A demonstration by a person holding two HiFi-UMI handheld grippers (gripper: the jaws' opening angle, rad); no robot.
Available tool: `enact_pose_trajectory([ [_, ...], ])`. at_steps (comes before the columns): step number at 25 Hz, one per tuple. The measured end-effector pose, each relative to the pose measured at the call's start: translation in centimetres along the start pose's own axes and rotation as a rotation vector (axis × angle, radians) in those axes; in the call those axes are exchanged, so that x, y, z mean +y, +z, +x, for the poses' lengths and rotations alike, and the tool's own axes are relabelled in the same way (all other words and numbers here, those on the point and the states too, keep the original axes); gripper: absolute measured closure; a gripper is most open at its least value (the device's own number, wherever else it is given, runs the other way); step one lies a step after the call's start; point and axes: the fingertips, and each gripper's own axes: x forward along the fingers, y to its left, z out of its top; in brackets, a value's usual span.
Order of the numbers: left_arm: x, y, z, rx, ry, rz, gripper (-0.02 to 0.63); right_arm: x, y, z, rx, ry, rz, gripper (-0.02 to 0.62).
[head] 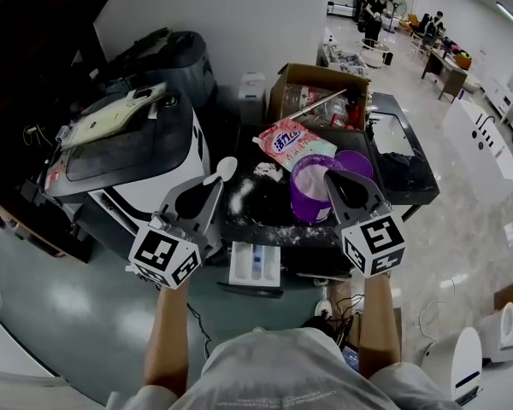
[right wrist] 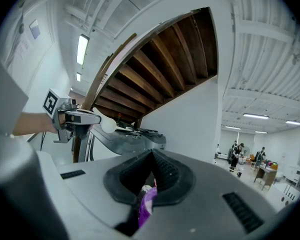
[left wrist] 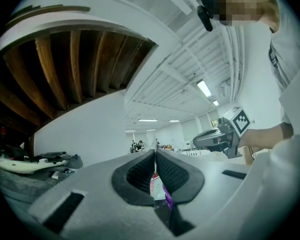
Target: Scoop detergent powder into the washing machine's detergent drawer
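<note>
In the head view my left gripper (head: 212, 186) is shut on the handle of a white scoop (head: 223, 170), whose bowl hangs over the dark machine top (head: 269, 216). Beside it stands a purple tub (head: 312, 190), and my right gripper (head: 332, 178) is shut on its rim. A pink detergent bag (head: 291, 143) lies just behind the tub. White powder (head: 239, 196) is spilled on the top. Below its front edge the white detergent drawer (head: 255, 263) stands pulled out. In the right gripper view purple rim (right wrist: 147, 204) shows between the jaws, and the scoop (right wrist: 106, 126) sticks out of the left gripper (right wrist: 92, 118).
A grey and white appliance (head: 124, 148) with a flat item on its lid stands to the left. An open cardboard box (head: 321, 92) full of things sits behind the bag. A dark heap (head: 402, 171) lies at the right. Cables run over the floor.
</note>
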Motion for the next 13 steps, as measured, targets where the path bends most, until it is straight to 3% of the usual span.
enact_pose_trajectory([
  [13, 0.0, -0.45, 0.63, 0.004, 0.003, -0.015, 0.591, -0.74, -0.93, 0.11, 0.022, -0.007, 0.01, 0.591],
])
